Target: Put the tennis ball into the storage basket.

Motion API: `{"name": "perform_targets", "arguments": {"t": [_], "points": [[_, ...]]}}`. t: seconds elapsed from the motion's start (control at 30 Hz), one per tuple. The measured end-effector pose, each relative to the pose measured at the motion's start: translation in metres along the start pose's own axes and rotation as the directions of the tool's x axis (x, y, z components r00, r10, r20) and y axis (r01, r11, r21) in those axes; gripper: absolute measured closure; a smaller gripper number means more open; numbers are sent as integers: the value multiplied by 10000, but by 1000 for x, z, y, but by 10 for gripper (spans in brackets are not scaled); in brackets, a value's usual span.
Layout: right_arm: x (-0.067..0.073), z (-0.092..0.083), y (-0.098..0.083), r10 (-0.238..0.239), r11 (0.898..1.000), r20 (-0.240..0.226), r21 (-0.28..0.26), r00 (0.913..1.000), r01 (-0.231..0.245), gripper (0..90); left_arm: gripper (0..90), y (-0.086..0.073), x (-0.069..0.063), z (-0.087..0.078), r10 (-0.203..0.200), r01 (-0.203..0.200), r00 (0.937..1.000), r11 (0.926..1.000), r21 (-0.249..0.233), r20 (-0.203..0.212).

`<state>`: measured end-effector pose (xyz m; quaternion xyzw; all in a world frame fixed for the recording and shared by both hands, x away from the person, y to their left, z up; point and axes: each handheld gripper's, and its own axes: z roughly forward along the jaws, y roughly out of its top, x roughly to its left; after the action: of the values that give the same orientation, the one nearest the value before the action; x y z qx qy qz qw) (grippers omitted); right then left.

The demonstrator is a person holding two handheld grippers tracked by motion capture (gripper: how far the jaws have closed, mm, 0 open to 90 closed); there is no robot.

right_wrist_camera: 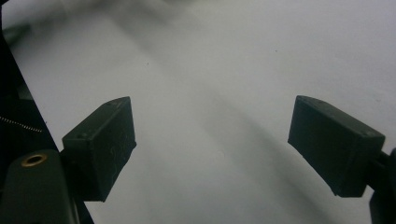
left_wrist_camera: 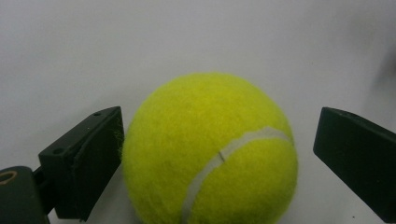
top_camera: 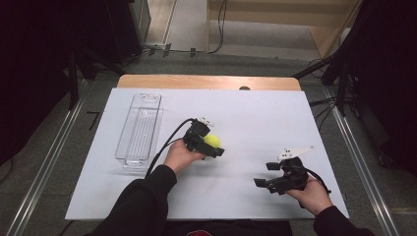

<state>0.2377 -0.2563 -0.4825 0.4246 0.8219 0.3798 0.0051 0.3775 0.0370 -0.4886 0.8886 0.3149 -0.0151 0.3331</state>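
A white tabletop seen from above. Near its middle, the left gripper has its jaws set wide around a yellow tennis ball that rests on the surface. In the left gripper view, the ball sits between the jaws, brushing the left one, with a clear gap before the right one. The right gripper is held low over bare tabletop near the front right edge, well apart from the ball, jaws spread wide with nothing between them. A clear plastic tray lies lengthwise at the left.
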Motion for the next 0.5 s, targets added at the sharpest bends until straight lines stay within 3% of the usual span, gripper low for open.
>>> {"name": "perform_targets", "arguments": {"t": [0.23, 0.5], "points": [[0, 1, 0, 1, 10000, -79, -3, 10000, -1, 128, 28, -5, 0, 3, 115, -114, 9995, 9999, 13, -281], [1, 1, 0, -27, 10000, -28, 22, 10000, 27, 128, 142, -10, -3, 6, 549, -556, 9963, 9984, -93, -662]]}}
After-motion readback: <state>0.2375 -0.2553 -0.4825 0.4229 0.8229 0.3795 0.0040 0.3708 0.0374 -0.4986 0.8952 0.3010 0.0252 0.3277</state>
